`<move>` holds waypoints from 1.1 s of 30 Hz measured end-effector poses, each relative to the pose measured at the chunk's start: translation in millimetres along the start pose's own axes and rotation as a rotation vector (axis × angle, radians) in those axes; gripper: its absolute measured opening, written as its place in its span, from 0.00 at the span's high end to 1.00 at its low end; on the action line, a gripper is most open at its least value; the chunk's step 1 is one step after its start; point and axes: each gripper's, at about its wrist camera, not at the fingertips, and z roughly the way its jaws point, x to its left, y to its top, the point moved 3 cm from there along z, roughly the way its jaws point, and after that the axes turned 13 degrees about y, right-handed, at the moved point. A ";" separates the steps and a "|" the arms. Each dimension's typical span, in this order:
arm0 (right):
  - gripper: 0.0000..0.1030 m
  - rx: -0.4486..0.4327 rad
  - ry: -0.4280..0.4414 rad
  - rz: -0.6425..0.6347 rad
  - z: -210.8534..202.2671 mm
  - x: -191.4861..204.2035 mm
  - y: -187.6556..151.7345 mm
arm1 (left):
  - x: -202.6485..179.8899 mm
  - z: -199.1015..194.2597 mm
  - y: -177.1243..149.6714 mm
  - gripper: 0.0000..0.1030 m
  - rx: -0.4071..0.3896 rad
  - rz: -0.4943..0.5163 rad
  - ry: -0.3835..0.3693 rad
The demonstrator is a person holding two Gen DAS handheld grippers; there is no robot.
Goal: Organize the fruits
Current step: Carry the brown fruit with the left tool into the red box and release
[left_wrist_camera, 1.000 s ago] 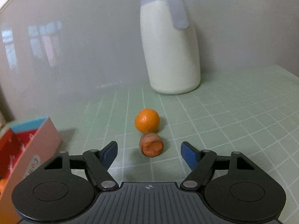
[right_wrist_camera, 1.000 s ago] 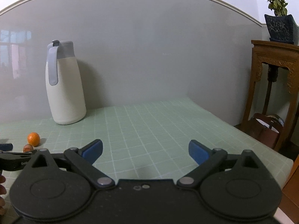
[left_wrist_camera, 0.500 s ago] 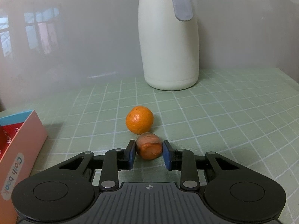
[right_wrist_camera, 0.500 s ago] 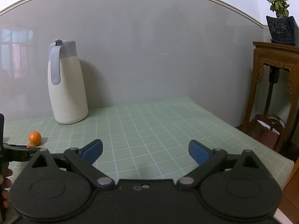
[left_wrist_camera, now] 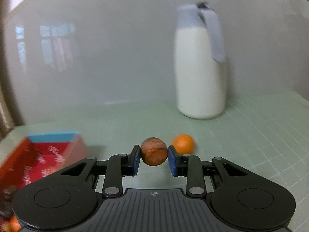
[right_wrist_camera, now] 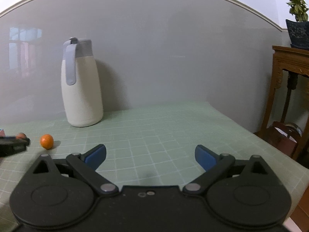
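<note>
My left gripper is clamped on a small brown-orange fruit — both blue pads press its sides, and it sits between their tips, clear of the green gridded table. From the right wrist view I can see the same gripper at the far left edge, with a bit of that fruit poking out above its dark tips; there it is small and blurred.

The orange lies on the table just right of the held fruit and a little farther off, not touching my pad as far as I can tell. In the right wrist view it sits alone on the cloth, left of centre, with its shadow to the right.

To the left and near me is an open box, red inside with a blue far end and a pinkish outer wall; it is smeared by motion, so I cannot read what is in it.

The white jug with a grey lid and handle stands upright at the far edge of the table against the grey wall, right of the fruit.

My right gripper hangs over bare table with its pads wide apart and nothing between them. Far right stands a wooden stand carrying a potted plant.
</note>
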 end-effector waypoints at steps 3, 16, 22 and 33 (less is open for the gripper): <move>0.04 0.006 0.022 -0.013 3.9 11.8 0.5 | 34.9 -5.5 3.4 0.70 -0.023 -0.020 0.057; 0.04 0.035 0.119 -0.082 24.2 72.2 -0.4 | 170.9 26.5 -24.8 0.70 0.093 -0.132 0.287; 0.04 0.052 0.185 -0.120 36.1 112.6 -0.3 | 192.1 46.9 -38.9 0.70 0.172 -0.164 0.295; 0.04 0.075 0.278 -0.166 58.0 172.5 -3.2 | 204.1 51.2 -53.9 0.70 0.203 -0.156 0.293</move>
